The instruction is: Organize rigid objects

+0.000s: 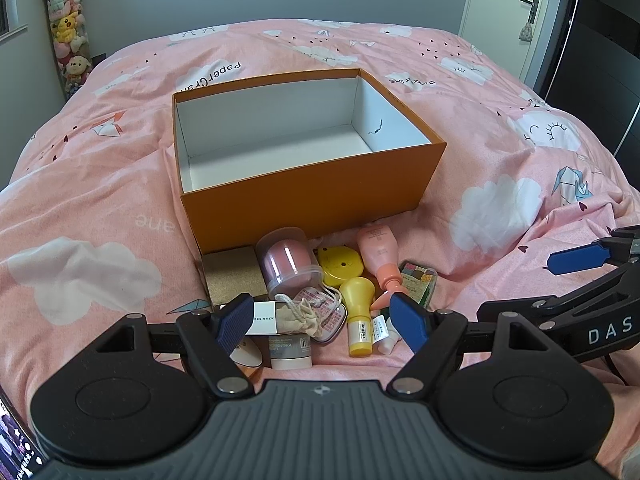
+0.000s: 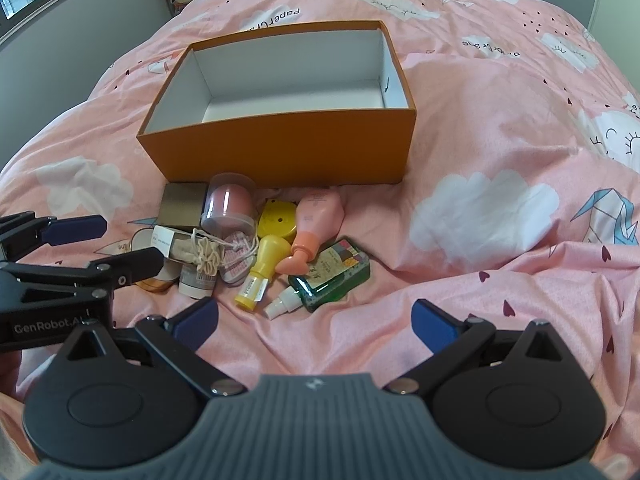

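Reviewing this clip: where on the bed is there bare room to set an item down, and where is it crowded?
Free: the whole inside of the orange box, and the pink duvet right of the box and of the green bottle. Crowded: the strip against the box's near wall, from the brown block to the pink bottle.

The open box (image 2: 280, 136) sits mid-frame on the bedspread (image 2: 500, 160), nothing inside it. Just below its near wall, the pile: jar (image 2: 229, 208) at left beside a flat block (image 2: 182, 206), tube (image 2: 316, 220) to the right, square bottle (image 2: 332, 276) lower right, spray bottle (image 2: 282, 302) lowest, drawstring pouch (image 2: 200, 254) lower left.
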{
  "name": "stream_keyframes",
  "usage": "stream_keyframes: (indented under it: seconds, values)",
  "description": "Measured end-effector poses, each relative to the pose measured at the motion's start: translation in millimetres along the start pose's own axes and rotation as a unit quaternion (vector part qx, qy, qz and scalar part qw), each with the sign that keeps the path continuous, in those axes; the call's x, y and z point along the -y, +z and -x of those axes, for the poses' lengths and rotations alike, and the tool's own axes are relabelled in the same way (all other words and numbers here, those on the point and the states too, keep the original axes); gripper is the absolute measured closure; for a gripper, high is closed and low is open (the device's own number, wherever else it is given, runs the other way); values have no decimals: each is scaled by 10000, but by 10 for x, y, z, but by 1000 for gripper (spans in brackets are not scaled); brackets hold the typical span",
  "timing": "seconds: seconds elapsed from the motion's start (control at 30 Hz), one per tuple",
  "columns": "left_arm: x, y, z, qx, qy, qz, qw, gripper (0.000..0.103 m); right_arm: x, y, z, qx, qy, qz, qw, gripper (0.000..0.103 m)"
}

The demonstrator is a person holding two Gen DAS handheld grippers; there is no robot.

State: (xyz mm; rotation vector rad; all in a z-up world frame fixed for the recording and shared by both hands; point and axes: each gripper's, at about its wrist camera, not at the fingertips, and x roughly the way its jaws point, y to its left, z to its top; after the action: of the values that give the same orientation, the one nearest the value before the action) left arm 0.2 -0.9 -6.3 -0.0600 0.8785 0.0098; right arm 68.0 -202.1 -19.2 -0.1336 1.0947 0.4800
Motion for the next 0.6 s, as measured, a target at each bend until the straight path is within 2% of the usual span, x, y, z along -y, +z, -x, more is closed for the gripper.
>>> stream_keyframes:
  seconds: [0.6]
  values:
    - [-2, 4, -1, -7, -6, 8, 10000, 12, 1, -2, -21, -52, 8, -24, 10000, 2]
